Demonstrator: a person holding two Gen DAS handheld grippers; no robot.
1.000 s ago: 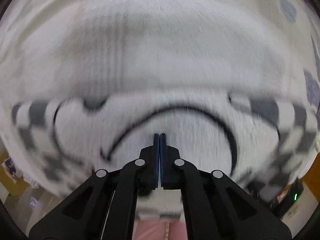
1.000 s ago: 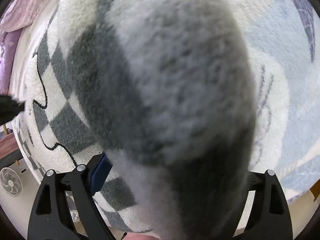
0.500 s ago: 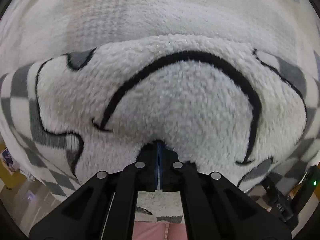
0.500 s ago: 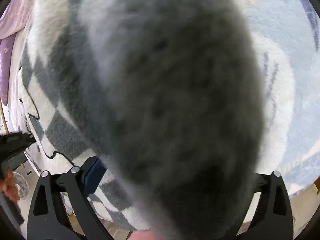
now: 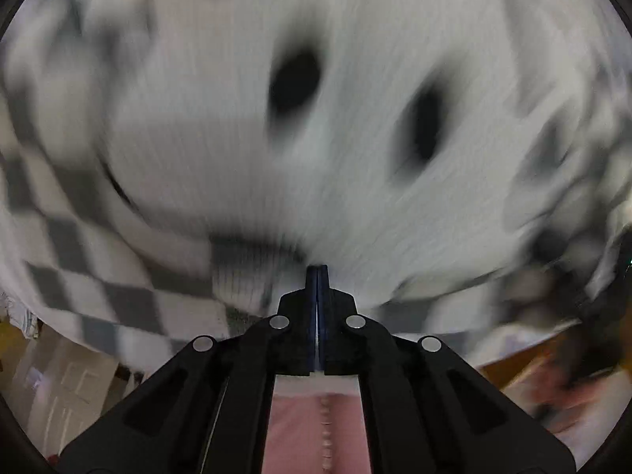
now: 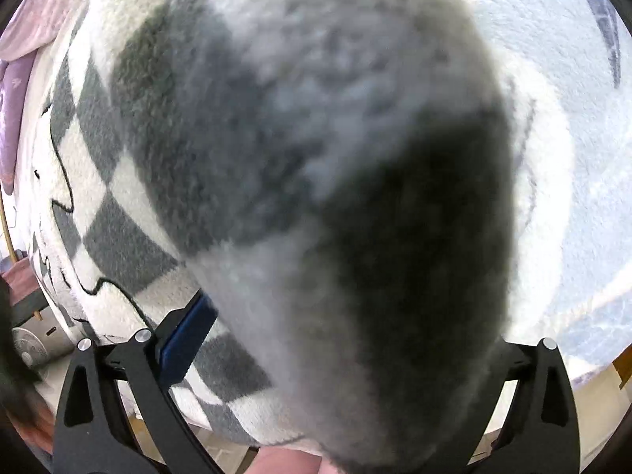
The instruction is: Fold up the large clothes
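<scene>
Fleece (image 6: 118,197) bulges between my right gripper (image 6: 355,355), whose jaws have just been opening wide; my left gripper (image 5: 317,272) is pinched closed against it.

The fleece garment (image 6: 130,205) is cream-white with a grey-and-white checkerboard pattern, crossed by thin black wavy outlines. The bunched fold of it close to the right wrist lens reads as large grey and pale patches, darkest grey low down. In the blurred left wrist view the same garment (image 5: 355,126) shows a white field with two black oval spots and grey checks along its left and right edges. The left tool (image 5: 317,276) is black with a blue strip between its fingers. The right tool's visible pad (image 6: 185,339) is blue on a black frame. The spread (image 6: 568,126) under the garment is pale blue and white with darker blue markings. Lilac-pink fabric (image 6: 19,98) lies at the left edge.
</scene>
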